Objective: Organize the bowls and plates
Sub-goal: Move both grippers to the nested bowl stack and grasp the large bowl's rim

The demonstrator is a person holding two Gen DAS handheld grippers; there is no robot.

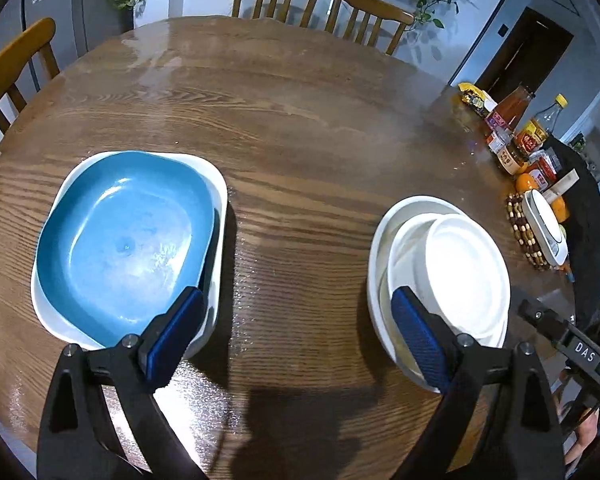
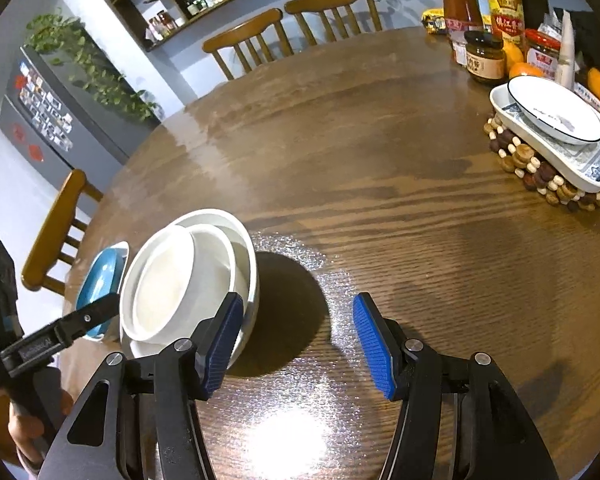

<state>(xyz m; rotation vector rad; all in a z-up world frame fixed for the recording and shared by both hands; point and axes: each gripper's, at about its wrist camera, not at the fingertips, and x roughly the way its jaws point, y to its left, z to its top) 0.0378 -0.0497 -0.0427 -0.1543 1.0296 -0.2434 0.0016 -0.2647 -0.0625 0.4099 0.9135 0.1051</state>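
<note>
- Chairs at far edge of round wooden surface (image 1: 300,128), fridge w/ magnets behind on the left.
- Blue dish (image 1: 124,240) nested in white squarish dish (image 1: 216,184), left part of surface, slightly askew.
- Left gripper (image 1: 296,332): jaws released, wide apart, nothing between; hovers over bare wood btwn the two stacks, left pad over blue dish's near corner, right pad over white stack's near rim.
- White bowls (image 1: 460,264), three nested, tilted stack, right of centre in left wrist view.
- Right gripper (image 2: 300,344): jaws released, nothing held; left pad just beside the white bowls (image 2: 172,280), whether touching can't tell.
- Patterned dishes (image 2: 556,120) stacked on beaded trivet (image 2: 540,172) far right, jars & bottles behind.
</note>
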